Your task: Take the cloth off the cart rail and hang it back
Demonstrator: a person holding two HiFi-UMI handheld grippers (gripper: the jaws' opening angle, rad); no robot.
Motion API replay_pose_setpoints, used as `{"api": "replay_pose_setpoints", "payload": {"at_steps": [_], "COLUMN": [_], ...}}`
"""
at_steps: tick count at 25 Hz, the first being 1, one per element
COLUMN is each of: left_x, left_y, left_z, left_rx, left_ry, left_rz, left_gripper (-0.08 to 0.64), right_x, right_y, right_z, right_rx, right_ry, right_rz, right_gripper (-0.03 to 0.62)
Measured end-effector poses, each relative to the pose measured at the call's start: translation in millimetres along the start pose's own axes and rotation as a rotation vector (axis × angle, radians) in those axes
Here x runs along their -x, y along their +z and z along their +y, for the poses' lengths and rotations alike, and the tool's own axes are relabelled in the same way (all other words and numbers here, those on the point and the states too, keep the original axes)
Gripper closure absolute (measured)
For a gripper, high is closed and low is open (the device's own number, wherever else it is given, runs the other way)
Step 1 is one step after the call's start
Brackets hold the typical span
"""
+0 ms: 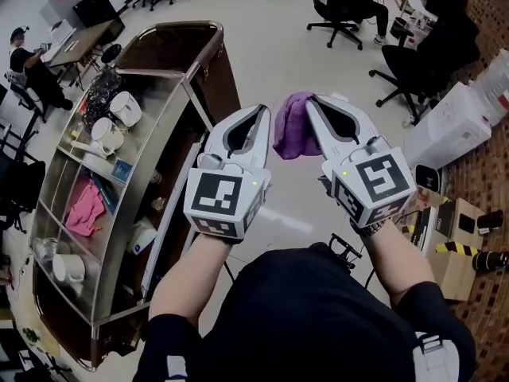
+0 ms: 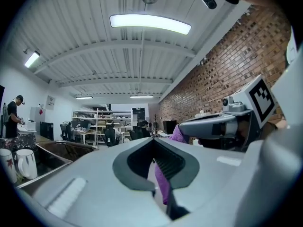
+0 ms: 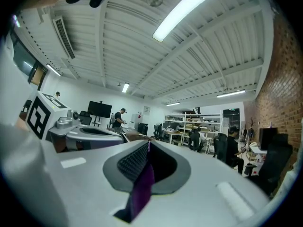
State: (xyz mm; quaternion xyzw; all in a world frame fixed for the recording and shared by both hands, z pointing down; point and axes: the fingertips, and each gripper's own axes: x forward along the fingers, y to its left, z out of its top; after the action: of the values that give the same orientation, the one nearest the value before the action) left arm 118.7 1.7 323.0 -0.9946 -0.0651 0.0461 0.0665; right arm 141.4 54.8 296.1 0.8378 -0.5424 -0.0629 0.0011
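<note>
- Clearly, the left gripper [image 1: 262,111] has its jaws closed together on the purple cloth [image 1: 292,126]; in the left gripper view a strip of the cloth [image 2: 163,186] is pinched between the dark pads and comes out toward the camera.
- The right gripper [image 1: 312,102] is also closed on the same cloth; in the right gripper view a purple fold [image 3: 142,193] is clamped between its pads.
- Both grippers point forward, side by side and near each other, and the tips lean toward one another.
- The cloth hangs bunched between the two tips, in the air above the light floor [image 1: 278,46].
- It touches nothing but the jaws, and it is apart from the cart [image 1: 191,94], which stands to the left of the grippers.
- On the cart's steel shelves are white mugs [image 1: 125,108] and a pink cloth [image 1: 83,209].
- Farther out stand black office chairs [image 1: 342,2], and a brick wall [image 2: 227,70] runs along the right side.
- A person [image 1: 32,62] stands by a desk at the far left.
</note>
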Motion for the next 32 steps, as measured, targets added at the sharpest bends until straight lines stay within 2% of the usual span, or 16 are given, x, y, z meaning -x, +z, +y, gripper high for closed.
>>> {"api": "replay_pose_setpoints", "payload": {"at_steps": [4,10,25,32], "left_x": [-19.9,-69.3,-198.1,-240.1], "left_y": [-10.0,-12.7,-9.3,-15.7], "left_z": [3.1,-0.3,-10.9,-11.8], "left_rx": [-0.005,-0.02,-0.025,-0.028], "left_ry": [0.013,0.072,0.334,0.39], "left_rz": [0.014,0.033,0.064,0.074], "left_gripper": [0.557,0.557,0.557,0.557], "right_x": [-9.8,-25.4,-66.1,-82.3], "right_y": [-7.2,-11.1,-22.9,-28.2], "right_z": [-19.3,-68.0,-189.2,-226.1], "right_rx": [-0.007,-0.026,-0.025,-0.031], "right_ry": [0.013,0.082,0.356,0.428], "right_rz": [-0.005,-0.018,-0.02,-0.019], "right_gripper": [0.581,0.581,0.581,0.581]}}
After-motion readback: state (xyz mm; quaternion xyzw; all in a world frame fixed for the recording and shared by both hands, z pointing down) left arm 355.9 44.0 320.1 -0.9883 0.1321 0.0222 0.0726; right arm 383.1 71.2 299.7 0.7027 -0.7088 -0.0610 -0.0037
